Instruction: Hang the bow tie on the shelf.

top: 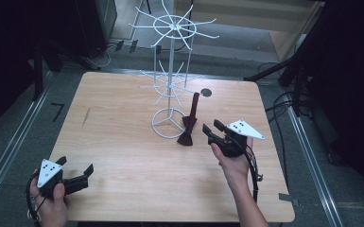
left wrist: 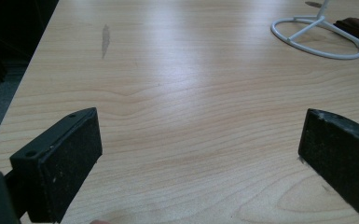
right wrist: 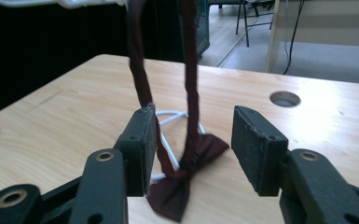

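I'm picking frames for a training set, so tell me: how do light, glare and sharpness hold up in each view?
High view: the table is evenly lit, its surroundings fall into near black, and the image is a little soft. Left gripper view: a pale sheen runs across the wood, and the near jaws look slightly soft. Right gripper view: the bow tie stands dark against bright wood, with glare by the table hole.

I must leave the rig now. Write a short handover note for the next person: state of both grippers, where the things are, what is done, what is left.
Left gripper: open, holding nothing, low over the near left corner of the light wooden table.
Right gripper: open, jaws on either side of the strap, not closed on it.
Dark red fabric bow tie: its strap loop hangs from the white wire display rack; the bow touches the table beside the rack's ring base.
Done: the strap is on the rack.
Left: probably only to draw the right gripper back, or to grip the strap if it must be moved.
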